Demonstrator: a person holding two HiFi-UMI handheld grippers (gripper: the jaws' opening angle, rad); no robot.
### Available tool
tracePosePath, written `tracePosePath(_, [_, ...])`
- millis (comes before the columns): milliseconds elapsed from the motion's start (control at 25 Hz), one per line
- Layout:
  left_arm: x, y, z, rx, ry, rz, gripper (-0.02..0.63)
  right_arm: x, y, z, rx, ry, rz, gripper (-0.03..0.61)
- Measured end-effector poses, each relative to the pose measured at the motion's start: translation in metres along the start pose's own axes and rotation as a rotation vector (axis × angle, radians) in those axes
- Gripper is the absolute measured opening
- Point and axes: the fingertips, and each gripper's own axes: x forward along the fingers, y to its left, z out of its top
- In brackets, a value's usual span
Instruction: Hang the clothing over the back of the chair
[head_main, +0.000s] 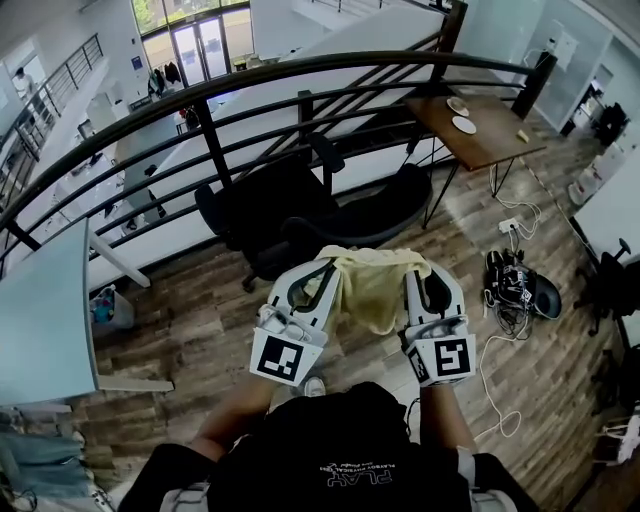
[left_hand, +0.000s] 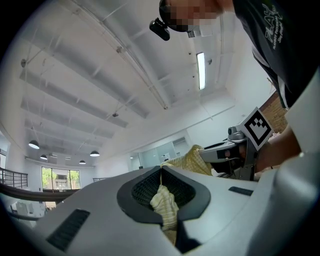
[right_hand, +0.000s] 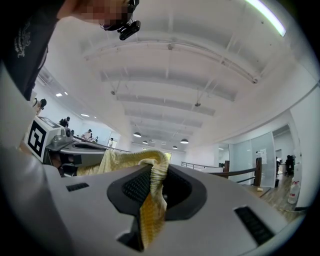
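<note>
A pale yellow garment (head_main: 368, 283) hangs stretched between my two grippers, in front of the person's chest. My left gripper (head_main: 318, 272) is shut on its left edge; a fold of the cloth (left_hand: 164, 200) is pinched between the jaws. On the garment's right edge my right gripper (head_main: 418, 272) is shut too, with cloth (right_hand: 152, 192) draped over and down through its jaws. Two black office chairs (head_main: 300, 215) stand just beyond the garment, backs toward the dark railing (head_main: 210, 125). Both grippers point slightly upward.
A curved black railing runs behind the chairs, with a drop beyond it. A brown table (head_main: 478, 128) with plates stands at the right. Shoes and white cables (head_main: 515, 285) lie on the wooden floor to the right. A grey desk (head_main: 45, 310) edges in at left.
</note>
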Motion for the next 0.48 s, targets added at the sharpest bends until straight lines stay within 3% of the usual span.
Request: tracePosePath(480, [0.030, 0.033, -0.004, 0.050, 0.030, 0.033, 0.018, 0.043, -0.016, 0.008, -0.031, -0.041, 0.017, 0.060])
